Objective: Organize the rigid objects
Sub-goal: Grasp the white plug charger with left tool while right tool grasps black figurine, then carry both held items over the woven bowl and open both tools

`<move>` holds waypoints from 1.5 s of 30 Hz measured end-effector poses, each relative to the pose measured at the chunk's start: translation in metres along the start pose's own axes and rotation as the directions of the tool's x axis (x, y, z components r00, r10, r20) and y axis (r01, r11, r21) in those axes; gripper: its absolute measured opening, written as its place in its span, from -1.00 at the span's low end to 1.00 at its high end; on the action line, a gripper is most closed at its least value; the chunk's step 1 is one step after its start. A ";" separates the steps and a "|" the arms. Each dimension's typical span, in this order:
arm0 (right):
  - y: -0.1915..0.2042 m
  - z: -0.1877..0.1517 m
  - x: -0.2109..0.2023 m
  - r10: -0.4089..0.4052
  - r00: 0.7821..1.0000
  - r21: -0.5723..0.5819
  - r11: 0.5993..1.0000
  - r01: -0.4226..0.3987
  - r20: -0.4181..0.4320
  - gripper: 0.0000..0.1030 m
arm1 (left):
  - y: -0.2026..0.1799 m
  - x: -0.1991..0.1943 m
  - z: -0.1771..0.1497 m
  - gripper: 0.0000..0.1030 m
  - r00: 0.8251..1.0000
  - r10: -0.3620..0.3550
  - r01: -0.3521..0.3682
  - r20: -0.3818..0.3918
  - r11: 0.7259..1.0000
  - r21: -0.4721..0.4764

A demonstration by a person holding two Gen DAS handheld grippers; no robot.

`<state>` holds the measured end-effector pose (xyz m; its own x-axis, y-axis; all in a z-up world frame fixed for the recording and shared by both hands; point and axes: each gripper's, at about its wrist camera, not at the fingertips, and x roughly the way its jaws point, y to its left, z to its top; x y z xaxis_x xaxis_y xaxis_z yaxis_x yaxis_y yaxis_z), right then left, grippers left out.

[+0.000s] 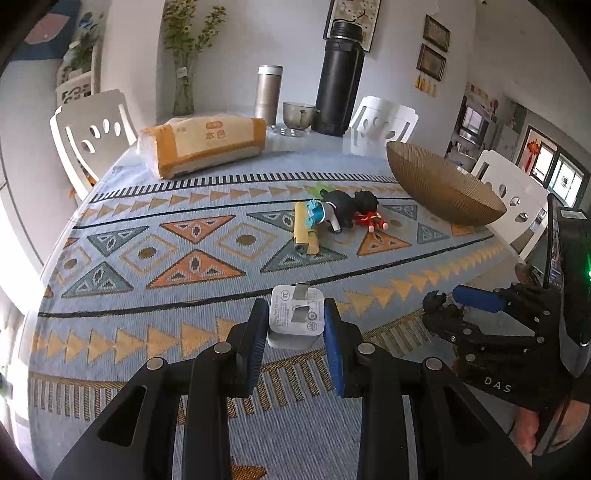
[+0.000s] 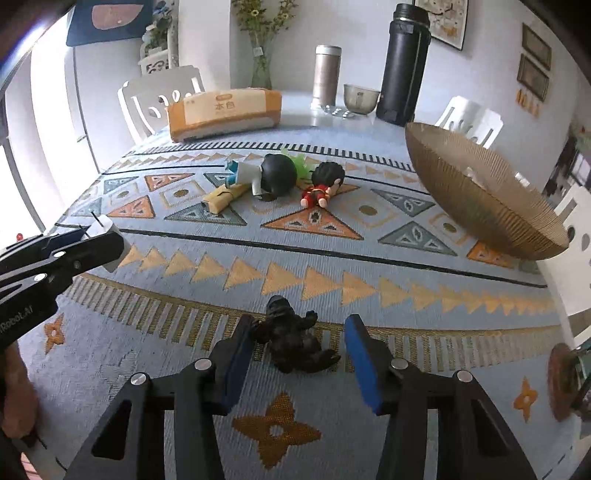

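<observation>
A white charger is stood prongs-up on the cloth; a black gorilla figure is laid nearby; three figurines are clustered beyond.

White walls close the far side of the room. Framed pictures hang on the far wall to the right, with small yellow tassels below them. White chairs with oval cutouts stand around the worktop, which has a glossy pale top at its far end. A patterned blue and orange cloth covers the rest. A glass vase of yellow flowers stands at the far left. Windows at the far right let in daylight, and strong light also comes from the left. A blue hanging shows at the upper left.
</observation>
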<state>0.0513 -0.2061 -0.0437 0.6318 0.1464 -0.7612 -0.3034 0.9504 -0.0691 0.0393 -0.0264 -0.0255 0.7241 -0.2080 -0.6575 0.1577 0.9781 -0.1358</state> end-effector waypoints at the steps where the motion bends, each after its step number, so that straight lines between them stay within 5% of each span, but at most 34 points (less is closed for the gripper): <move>1: 0.000 0.000 0.001 -0.007 1.000 0.000 1.000 0.007 -0.005 -0.14 | -0.001 0.000 0.000 -0.49 1.000 0.001 -0.001 0.000 1.000 0.001; 13: -0.005 -0.002 -0.019 -0.002 0.995 0.028 1.000 -0.001 0.101 -0.23 | -0.007 -0.005 0.001 -0.49 0.999 0.039 -0.040 0.014 0.999 0.026; 18: -0.030 0.011 -0.036 0.061 0.990 0.110 0.991 -0.076 0.129 -0.23 | -0.025 -0.022 0.034 -0.49 0.998 -0.011 0.009 0.059 0.999 0.041; 24: -0.085 0.051 -0.094 -0.067 0.960 0.204 0.979 0.010 0.272 -0.23 | -0.067 -0.038 0.105 -0.49 0.979 -0.125 0.116 0.159 0.991 0.067; 31: -0.151 0.081 -0.129 -0.324 0.877 0.414 0.895 0.163 0.354 -0.23 | -0.117 -0.014 0.160 -0.49 0.941 -0.263 0.261 0.212 0.965 0.040; 34: -0.174 0.088 -0.119 -0.350 0.884 0.474 0.863 0.176 0.310 -0.23 | -0.145 0.006 0.175 -0.49 0.936 -0.280 0.267 0.215 0.960 0.091; 45: -0.220 0.091 -0.045 -0.353 0.927 0.543 0.807 0.233 0.127 -0.23 | -0.190 0.103 0.181 -0.49 0.967 -0.250 0.241 0.045 0.959 0.147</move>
<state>0.1539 -0.3968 0.0645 0.7835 -0.1650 -0.5991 0.2895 0.9500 0.1170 0.2052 -0.2350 0.0674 0.6912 -0.4461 -0.5685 0.4249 0.8873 -0.1796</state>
